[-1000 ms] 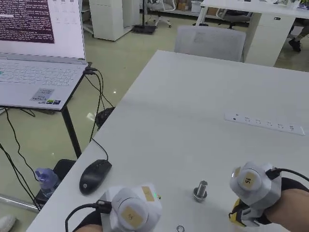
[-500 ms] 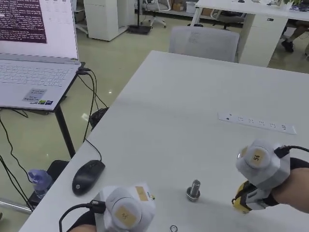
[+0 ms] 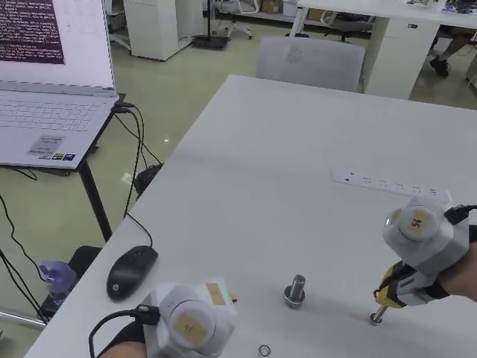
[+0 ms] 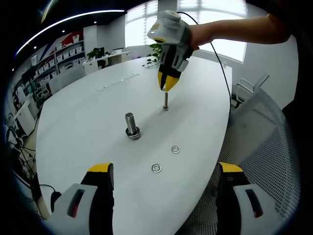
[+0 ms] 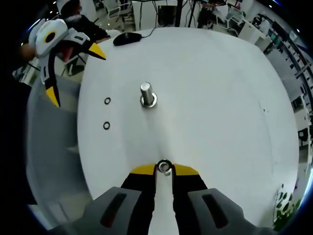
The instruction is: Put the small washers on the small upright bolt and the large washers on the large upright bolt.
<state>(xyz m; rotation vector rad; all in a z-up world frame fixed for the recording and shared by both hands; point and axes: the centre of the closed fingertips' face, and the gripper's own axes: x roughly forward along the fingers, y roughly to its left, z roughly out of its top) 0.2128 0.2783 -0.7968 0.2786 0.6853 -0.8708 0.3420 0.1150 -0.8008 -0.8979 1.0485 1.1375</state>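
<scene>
Washers (image 4: 156,168) at 5 o'clock of the large bolt (image 4: 130,125): thin, probably slippery, so pinch an edge. Your left tool (image 4: 164,171) is spread wide; right tool (image 4: 167,87), can't tell.

On the table (image 3: 298,186) the large bolt (image 3: 294,290) stands near the front edge. The small bolt (image 3: 378,317) stands to its right, under the right gripper (image 4: 166,88), which seems to touch its top. Two washers (image 4: 156,168) lie before the large bolt, a mouse (image 3: 131,271) lies at the left edge, and a power strip (image 3: 387,185) lies well behind.
</scene>
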